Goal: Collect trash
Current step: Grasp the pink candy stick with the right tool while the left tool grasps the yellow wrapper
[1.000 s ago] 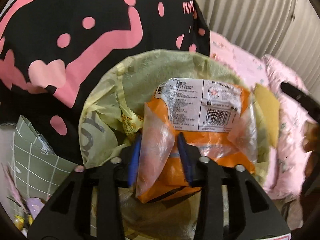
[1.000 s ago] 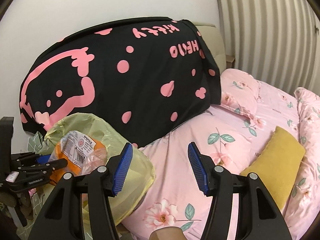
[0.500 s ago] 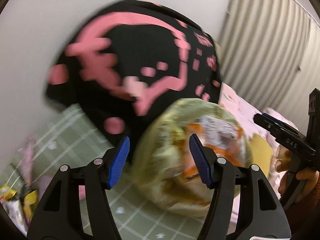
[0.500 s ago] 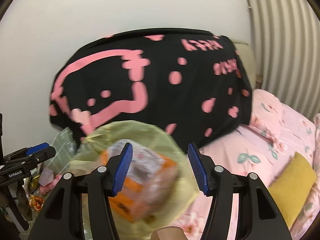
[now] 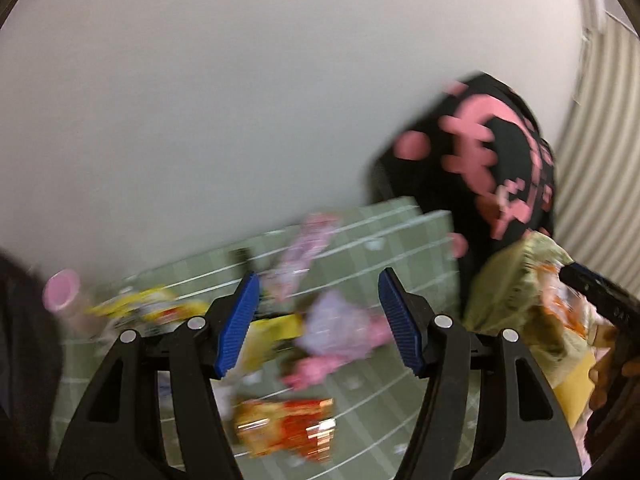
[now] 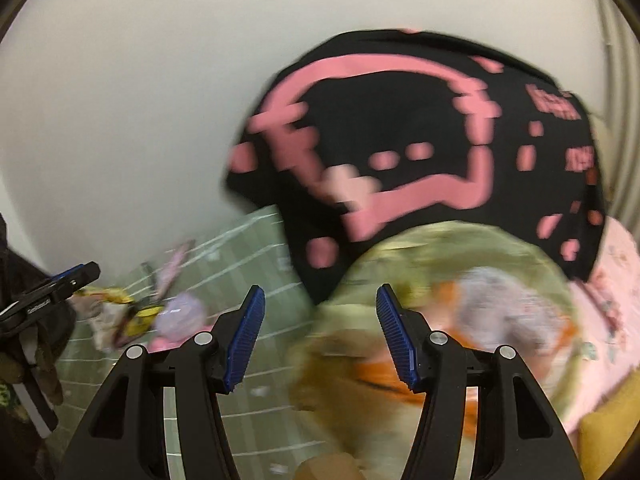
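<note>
The left tongs (image 5: 318, 326) stand wide open with nothing between the blue pads. They are aimed down at the green checked bench (image 5: 400, 240), where the remaining trash lies scattered, so the open jaws suit a fresh pick. Between and beyond the pads lie a lilac-and-pink wrapper (image 5: 340, 332) and a yellow wrapper (image 5: 272, 332); nearer the camera lies a red-and-orange foil packet (image 5: 288, 428). All are blurred.

The right tongs (image 6: 320, 340) are likewise open and empty. Past their right pad sits the bin with a pale green liner (image 6: 452, 248), placed at the bench's right, just beside the black-and-pink cushion (image 6: 400, 128). An orange snack bag (image 6: 500, 320) already lies inside it. Judged from this layout, the bench wrappers await collection.
</note>
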A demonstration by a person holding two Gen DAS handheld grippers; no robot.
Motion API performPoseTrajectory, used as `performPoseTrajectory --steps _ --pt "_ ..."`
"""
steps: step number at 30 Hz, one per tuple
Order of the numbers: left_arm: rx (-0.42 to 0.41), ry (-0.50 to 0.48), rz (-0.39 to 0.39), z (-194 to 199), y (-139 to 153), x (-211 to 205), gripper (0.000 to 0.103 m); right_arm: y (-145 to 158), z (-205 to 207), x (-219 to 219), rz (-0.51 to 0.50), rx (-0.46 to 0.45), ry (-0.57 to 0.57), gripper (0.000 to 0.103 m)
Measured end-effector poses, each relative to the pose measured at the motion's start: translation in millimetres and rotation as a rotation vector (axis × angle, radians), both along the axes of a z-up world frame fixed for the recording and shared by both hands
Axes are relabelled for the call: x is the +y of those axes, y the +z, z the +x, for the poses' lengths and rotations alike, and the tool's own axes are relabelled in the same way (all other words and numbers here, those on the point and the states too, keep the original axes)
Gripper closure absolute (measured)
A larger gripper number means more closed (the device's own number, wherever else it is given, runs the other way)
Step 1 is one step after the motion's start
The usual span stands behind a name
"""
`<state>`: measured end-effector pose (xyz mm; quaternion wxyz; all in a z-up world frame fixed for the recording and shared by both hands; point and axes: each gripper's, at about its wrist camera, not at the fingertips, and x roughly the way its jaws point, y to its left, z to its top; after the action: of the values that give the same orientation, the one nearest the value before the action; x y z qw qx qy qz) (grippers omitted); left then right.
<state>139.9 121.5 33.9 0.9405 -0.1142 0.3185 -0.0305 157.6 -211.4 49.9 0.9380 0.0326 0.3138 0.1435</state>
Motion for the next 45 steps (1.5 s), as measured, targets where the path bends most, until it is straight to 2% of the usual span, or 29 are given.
performPoseTrajectory --steps 3,8,12,16,18,21,24,27,29,31,34,37,41,45 --pt "0.008 0.071 -0.015 -12.3 -4.3 35.5 0.044 -14.2 6.0 32.0 0.005 0.050 0.087 0.048" --pt "0.021 0.131 -0.007 -30.9 -12.3 73.6 0.044 -40.9 15.5 77.7 -0.035 0.117 0.154 0.048" --pt "0.037 0.171 -0.020 -37.5 -27.2 97.2 0.044 -52.6 30.4 112.4 -0.043 0.143 0.144 0.048" --pt "0.065 0.217 -0.054 -42.6 -42.2 111.3 0.044 -56.9 45.8 146.3 -0.020 0.113 0.154 0.048" --pt "0.079 0.233 -0.045 -46.2 -50.7 113.8 0.044 -61.6 57.3 165.8 -0.002 0.110 0.143 0.048" --pt "0.089 0.229 -0.007 -50.0 -62.2 112.0 0.044 -69.6 75.9 189.4 0.080 0.122 0.101 0.048" --pt "0.096 0.230 -0.014 -51.7 -71.1 115.0 0.044 -73.0 89.8 209.2 0.116 0.124 0.051 0.054" --pt "0.099 0.242 -0.056 -54.3 -75.6 120.3 0.044 -78.9 106.6 227.6 0.104 0.145 0.042 0.058" --pt "0.096 0.243 -0.056 -54.5 -75.3 122.5 0.044 -85.6 120.2 238.2 0.090 0.183 0.068 0.077" --pt "0.087 0.242 -0.086 -53.4 -73.4 127.4 0.044 -87.3 127.8 239.1 0.104 0.208 0.098 0.087" --pt "0.075 0.252 -0.139 -49.8 -70.2 136.1 0.044 -77.6 122.6 229.0 0.100 0.186 0.113 0.093" --pt "0.065 0.253 -0.162 -39.0 -65.6 140.4 0.044 -63.2 108.3 212.5 0.073 0.147 0.127 0.093" --pt "0.065 0.198 -0.163 -14.2 -57.8 138.0 0.044 -48.0 83.9 181.1 0.061 0.118 0.114 0.093" --pt "0.128 0.194 -0.167 17.1 -58.6 134.0 0.044 -44.6 66.9 150.8 0.041 0.114 0.098 0.093"
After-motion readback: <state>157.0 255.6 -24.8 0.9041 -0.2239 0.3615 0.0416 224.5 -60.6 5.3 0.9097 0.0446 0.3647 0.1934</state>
